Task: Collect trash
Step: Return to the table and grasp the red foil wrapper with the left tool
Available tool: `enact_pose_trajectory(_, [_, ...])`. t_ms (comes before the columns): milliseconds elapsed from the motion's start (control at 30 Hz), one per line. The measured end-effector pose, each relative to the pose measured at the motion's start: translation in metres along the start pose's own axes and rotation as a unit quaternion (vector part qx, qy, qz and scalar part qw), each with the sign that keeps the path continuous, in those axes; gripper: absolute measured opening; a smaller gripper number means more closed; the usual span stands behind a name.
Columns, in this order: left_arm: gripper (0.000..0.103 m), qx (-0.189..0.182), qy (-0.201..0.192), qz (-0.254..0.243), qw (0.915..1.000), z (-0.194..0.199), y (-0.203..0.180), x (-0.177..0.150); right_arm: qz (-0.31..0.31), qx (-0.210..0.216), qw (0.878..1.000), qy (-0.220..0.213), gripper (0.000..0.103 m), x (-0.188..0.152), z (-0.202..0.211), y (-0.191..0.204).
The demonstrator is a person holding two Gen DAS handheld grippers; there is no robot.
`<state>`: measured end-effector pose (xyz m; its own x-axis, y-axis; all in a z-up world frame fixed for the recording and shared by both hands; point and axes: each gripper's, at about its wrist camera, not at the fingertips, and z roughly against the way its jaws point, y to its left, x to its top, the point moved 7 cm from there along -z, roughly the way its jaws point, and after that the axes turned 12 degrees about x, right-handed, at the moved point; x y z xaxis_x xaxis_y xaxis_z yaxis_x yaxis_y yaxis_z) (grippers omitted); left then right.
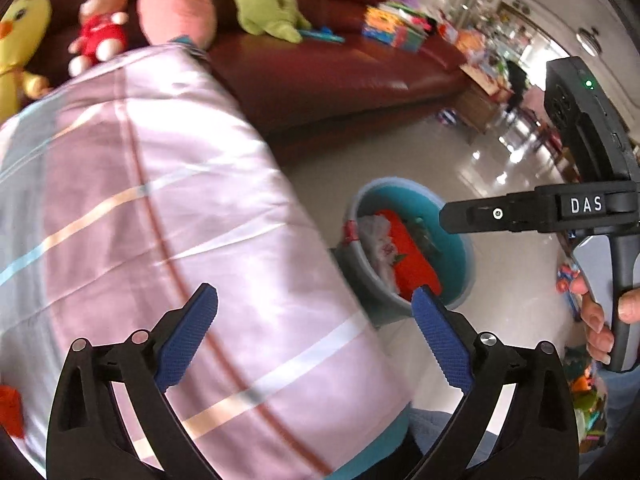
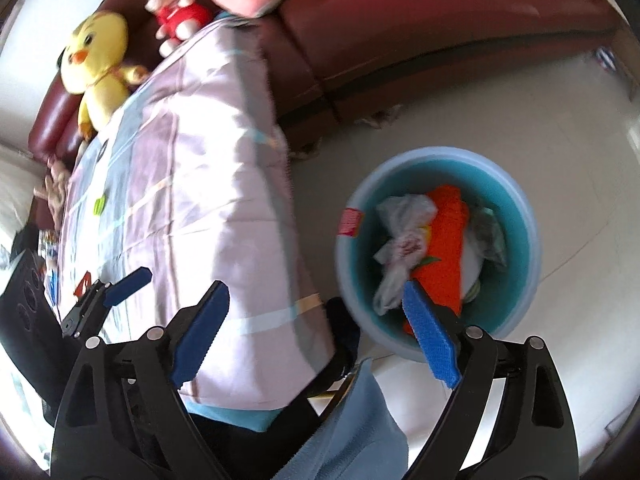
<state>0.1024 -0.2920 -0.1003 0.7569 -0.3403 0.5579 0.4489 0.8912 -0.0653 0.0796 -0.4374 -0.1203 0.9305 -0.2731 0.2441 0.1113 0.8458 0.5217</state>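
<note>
Beside the pink striped quilt point(image 2: 188, 168), I see my right gripper point(image 2: 316, 328) and left gripper point(image 1: 316, 332) — both spread apart, empty — over the round teal plastic bin point(image 2: 516, 216) of crumpled trash point(image 2: 404, 240).

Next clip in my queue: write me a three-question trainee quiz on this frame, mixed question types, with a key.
1. True or false: the right gripper is shut on a piece of trash.
2. Which lies inside the blue bucket?
A. a yellow plush chick
B. a crumpled white plastic bag
C. a picture book
3. Fill in: the striped quilt is draped over the dark red ____.

Key
1. False. Its jaws are spread with nothing between them, like those of the left gripper.
2. B, the crumpled white plastic bag, beside an orange item.
3. sofa.
</note>
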Motion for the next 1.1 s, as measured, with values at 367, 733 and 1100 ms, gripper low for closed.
enact_pose_trajectory(367, [0.099,0.060,-0.037,0.090,0.9934,0.061,0.103,-0.046,0.089,-0.005,0.995,0.041,0.084,-0.017,-0.041,0.108])
enact_pose_trajectory(733, [0.099,0.153,-0.041,0.218,0.9629,0.103,0.229,-0.110,0.167,0.009,0.982,0.092,0.084,-0.039,-0.100,0.203])
enact_pose_trajectory(1100, [0.099,0.197,-0.021,0.292,0.9359,0.100,0.302,-0.147,0.199,0.011,0.971,0.134,0.084,-0.046,-0.151,0.254])
